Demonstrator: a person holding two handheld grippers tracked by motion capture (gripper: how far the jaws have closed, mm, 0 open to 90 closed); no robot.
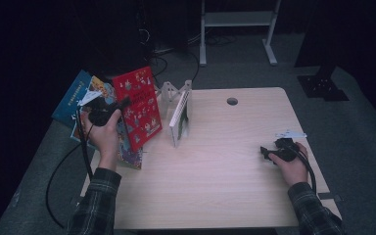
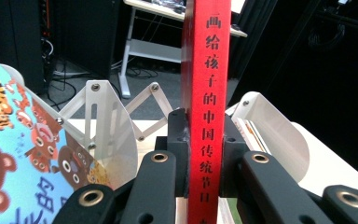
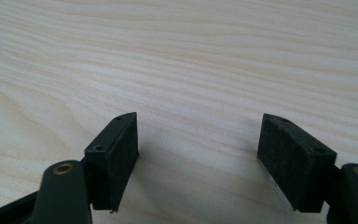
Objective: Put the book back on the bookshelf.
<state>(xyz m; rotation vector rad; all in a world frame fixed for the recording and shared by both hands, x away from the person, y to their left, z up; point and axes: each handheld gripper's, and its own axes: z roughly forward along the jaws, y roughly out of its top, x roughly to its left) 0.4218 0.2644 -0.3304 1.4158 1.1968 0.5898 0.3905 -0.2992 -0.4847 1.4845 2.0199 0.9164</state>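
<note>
Red book held by its spine, near the folding book rack.

We find the red book (image 1: 138, 106) upright, clamped in the left gripper (image 2: 204, 154), just left of the book rack (image 1: 175, 91); we advise keeping it vertical and lowering it between the rack's plates. The left forearm is raised; the right gripper (image 3: 198, 154) rests on the table (image 1: 225, 161), well right of the rack, jaws apart and empty.

bookstand (image 1: 175, 93) standing at table (image 1: 225, 161) rear-left | upright book (image 1: 180, 119) sitting in it | held book (image 1: 138, 106) hanging left of bookstand | book stack (image 1: 78, 98) lying farther left
</note>
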